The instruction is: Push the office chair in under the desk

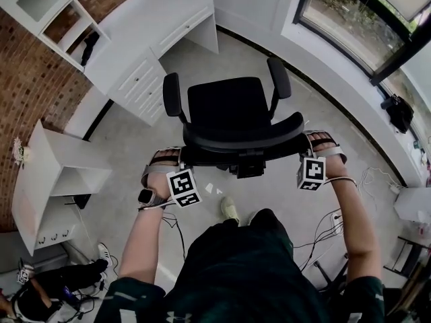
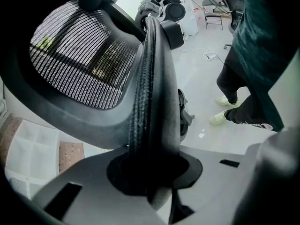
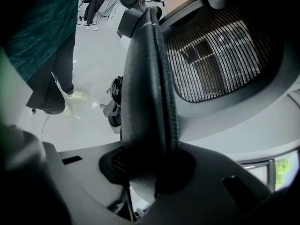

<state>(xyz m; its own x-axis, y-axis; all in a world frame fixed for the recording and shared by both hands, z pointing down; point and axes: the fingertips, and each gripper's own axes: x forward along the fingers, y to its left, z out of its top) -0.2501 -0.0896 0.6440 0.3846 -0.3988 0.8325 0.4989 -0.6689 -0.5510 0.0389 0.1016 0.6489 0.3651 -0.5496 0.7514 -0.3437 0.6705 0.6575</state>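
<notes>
A black office chair (image 1: 227, 106) with a mesh backrest (image 1: 242, 140) stands on the pale floor, its seat facing the white desk (image 1: 158, 22) at the upper left. The chair is out from the desk, with a gap of floor between them. My left gripper (image 1: 176, 159) is shut on the backrest's left edge (image 2: 152, 102), which runs between its jaws (image 2: 152, 172). My right gripper (image 1: 308, 143) is shut on the backrest's right edge (image 3: 152, 78), clamped between its jaws (image 3: 150, 165). The chair's base is hidden under the seat.
White drawers (image 1: 138, 86) stand under the desk's left part. A white shelf unit (image 1: 54, 173) stands at the left against the brick wall (image 1: 27, 79). Cables (image 1: 330, 227) lie on the floor at the right, and a black bag (image 1: 399, 112) sits by the window.
</notes>
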